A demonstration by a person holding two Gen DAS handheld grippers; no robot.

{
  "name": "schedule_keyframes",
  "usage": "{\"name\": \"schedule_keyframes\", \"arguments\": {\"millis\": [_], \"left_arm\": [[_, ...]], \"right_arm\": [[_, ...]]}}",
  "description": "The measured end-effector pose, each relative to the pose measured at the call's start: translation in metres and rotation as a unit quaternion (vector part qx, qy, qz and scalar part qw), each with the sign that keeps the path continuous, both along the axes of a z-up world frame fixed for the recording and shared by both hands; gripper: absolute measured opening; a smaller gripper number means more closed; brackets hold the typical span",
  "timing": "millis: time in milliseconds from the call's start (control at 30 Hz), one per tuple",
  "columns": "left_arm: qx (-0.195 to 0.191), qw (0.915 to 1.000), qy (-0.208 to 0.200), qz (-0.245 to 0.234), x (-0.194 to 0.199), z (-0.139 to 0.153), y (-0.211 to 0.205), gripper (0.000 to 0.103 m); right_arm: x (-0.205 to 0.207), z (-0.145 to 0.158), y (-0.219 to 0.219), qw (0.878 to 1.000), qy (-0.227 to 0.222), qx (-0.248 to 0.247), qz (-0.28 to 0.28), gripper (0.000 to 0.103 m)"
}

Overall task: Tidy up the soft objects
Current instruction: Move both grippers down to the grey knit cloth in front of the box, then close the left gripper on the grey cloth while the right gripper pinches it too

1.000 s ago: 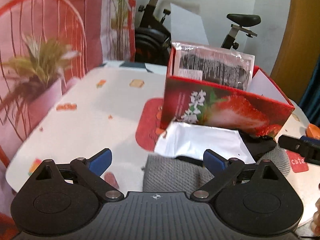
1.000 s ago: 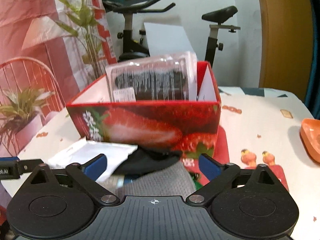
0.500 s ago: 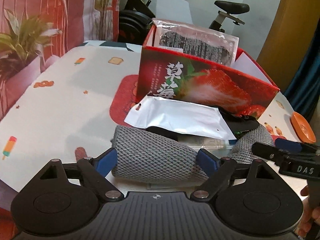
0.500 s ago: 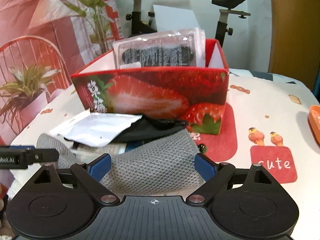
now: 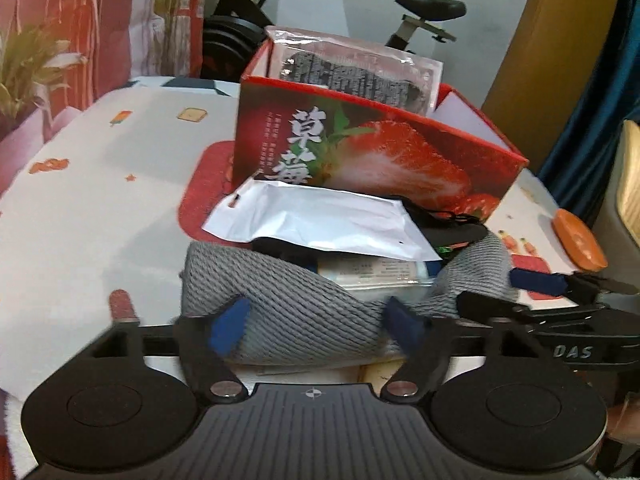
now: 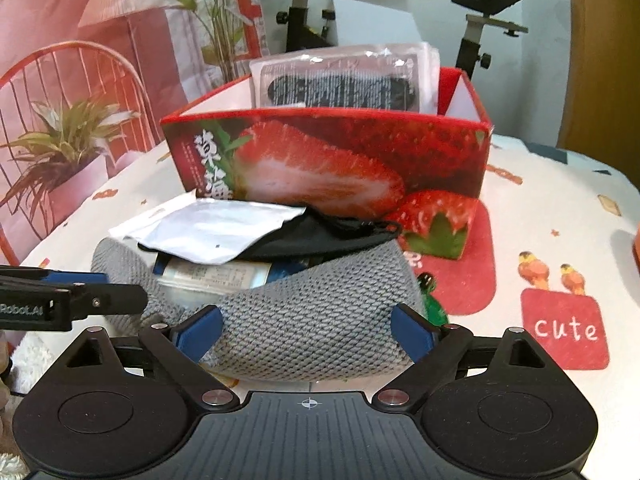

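Landmark: the strawberry box (image 5: 372, 148), standing open on the worktop (image 5: 100, 208).

- Grey knit (image 5: 288, 300) lies in front of the box, on the side toward you, curved around a small pile. Seen from the right wrist, the same knit (image 6: 320, 320) fills the foreground.
- On that pile, just in front of the box: a white pouch (image 5: 320, 220) on top, a black fabric piece (image 6: 320, 236) under it with its far edge close to the box front, and a printed packet (image 6: 216, 276) lower down inside the knit's curve.
- Inside the box: a clear bag (image 5: 356, 68) with something dark and knitted in it, sticking up above the rim.
- Your left claw (image 5: 316, 322) is closing. The knit is between its 2 blue pads, and both pads seem to meet the cloth at the knit's end farther from the box; motion blur hides whether they are pressing yet.
- Your right claw (image 6: 308, 330) is spread wide and opening a little more. The knit's other end sits between its pads (image 6: 200, 332), which lie at the cloth's 2 sides without pinching it.
- Each claw shows at the edge of the other's view, level with the knit, nearer you than the box.
- Orange dish (image 5: 578, 242) sits right of the box, well apart from it.
- A red "cute" patch (image 6: 564, 330) is printed on the worktop cloth, right of the knit.
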State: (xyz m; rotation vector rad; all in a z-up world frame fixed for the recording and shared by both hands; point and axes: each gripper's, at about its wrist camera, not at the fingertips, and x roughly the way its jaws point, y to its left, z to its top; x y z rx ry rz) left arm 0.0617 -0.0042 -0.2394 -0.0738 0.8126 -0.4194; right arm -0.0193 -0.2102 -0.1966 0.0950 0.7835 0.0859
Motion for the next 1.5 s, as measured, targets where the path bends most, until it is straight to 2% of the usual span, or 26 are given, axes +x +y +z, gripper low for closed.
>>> {"name": "schedule_keyframes", "arguments": {"millis": [133,233,300,367,533,733,867,967,1133,1267,1333,1500], "left_arm": [[-0.012,0.9998,0.013,-0.004,0.002,-0.005,0.0,0.053],[-0.014,0.9997,0.017,-0.004,0.004,-0.007,-0.001,0.053],[-0.012,0.9997,0.022,-0.001,0.006,-0.008,0.0,0.057],[-0.01,0.9996,0.023,0.009,0.006,-0.007,0.002,0.07],[-0.019,0.9988,0.009,0.045,0.007,-0.001,0.013,0.086],[-0.051,0.9959,0.043,0.062,0.015,-0.014,0.023,0.087],[-0.061,0.9939,0.072,0.056,0.02,-0.023,0.022,0.09],[-0.066,0.9934,0.079,0.051,0.021,-0.027,0.021,0.09],[-0.066,0.9941,0.072,0.047,0.021,-0.027,0.018,0.086],[-0.074,0.9939,0.066,0.05,0.018,-0.025,0.023,0.071],[-0.074,0.9941,0.066,0.044,0.018,-0.026,0.022,0.061],[-0.061,0.9956,0.063,0.033,0.017,-0.028,0.019,0.058]], "right_arm": [[0.002,-0.003,0.001,1.0,0.003,0.002,0.005,0.092],[0.002,-0.004,0.002,1.0,0.004,0.002,0.003,0.092],[0.002,-0.005,0.002,1.0,0.003,-0.001,0.004,0.092],[0.002,-0.005,0.002,1.0,0.003,-0.003,0.005,0.092],[0.002,-0.006,0.001,1.0,0.002,-0.002,-0.001,0.091],[0.0,-0.006,-0.001,1.0,0.002,-0.004,-0.008,0.091],[0.001,-0.008,0.001,1.0,0.002,-0.015,-0.005,0.092],[0.001,-0.009,0.003,1.0,0.002,-0.02,-0.003,0.092],[0.002,-0.008,0.002,1.0,0.002,-0.021,-0.005,0.091],[0.001,-0.005,0.0,1.0,-0.007,-0.023,-0.014,0.09],[0.001,-0.005,-0.002,0.999,-0.009,-0.027,-0.022,0.095],[0.002,-0.012,-0.011,0.999,-0.005,-0.004,-0.036,0.097]]}}
